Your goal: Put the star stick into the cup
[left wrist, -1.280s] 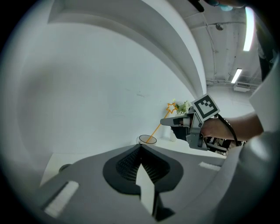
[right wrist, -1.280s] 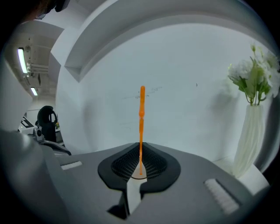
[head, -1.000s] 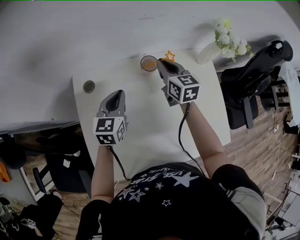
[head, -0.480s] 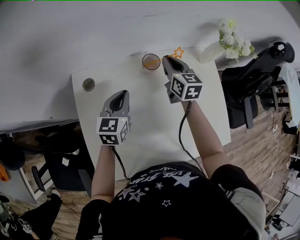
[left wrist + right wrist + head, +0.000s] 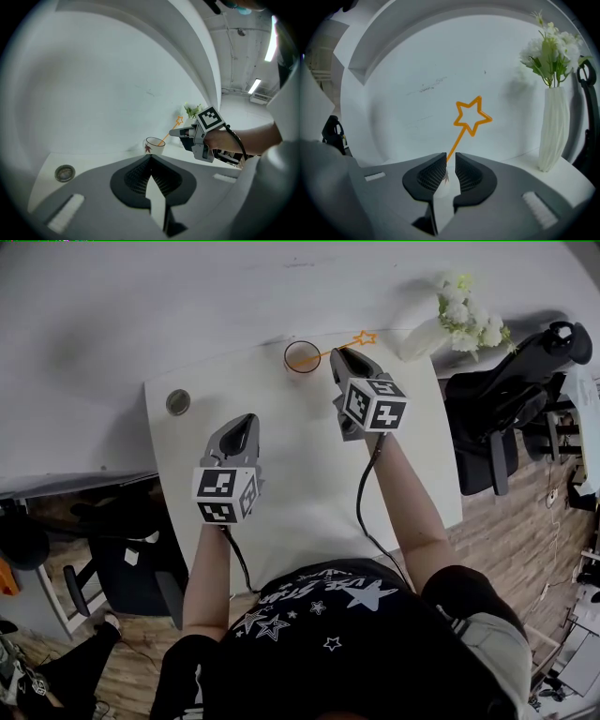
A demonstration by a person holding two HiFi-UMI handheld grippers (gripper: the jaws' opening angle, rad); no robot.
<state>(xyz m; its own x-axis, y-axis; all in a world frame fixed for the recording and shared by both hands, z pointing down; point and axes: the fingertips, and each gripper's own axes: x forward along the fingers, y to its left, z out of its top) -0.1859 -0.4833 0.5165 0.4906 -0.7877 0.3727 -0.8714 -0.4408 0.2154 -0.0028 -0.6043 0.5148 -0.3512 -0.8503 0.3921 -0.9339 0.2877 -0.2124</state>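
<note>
A white cup (image 5: 302, 356) with a red leaf print (image 5: 154, 146) stands near the far edge of the white table (image 5: 300, 502). The orange star stick (image 5: 339, 347) leans out of it, its lower end inside the cup and its star (image 5: 472, 116) up to the right. My right gripper (image 5: 339, 356) is just right of the cup. In the right gripper view its jaws (image 5: 450, 157) stand a narrow gap apart, the thin stick passing between them. My left gripper (image 5: 244, 421) hangs over the middle of the table, shut (image 5: 150, 158) and empty, pointing at the cup.
A white ribbed vase (image 5: 553, 129) with white flowers (image 5: 464, 320) stands at the table's far right corner. A round metal grommet (image 5: 178, 402) sits in the table's left part. A black office chair (image 5: 506, 390) is beside the table's right edge. A pale wall runs behind.
The star has swung up and to the right, away from the cup, and the stick now slants out of the cup. My right gripper shifted slightly right. The left gripper barely moved.
</note>
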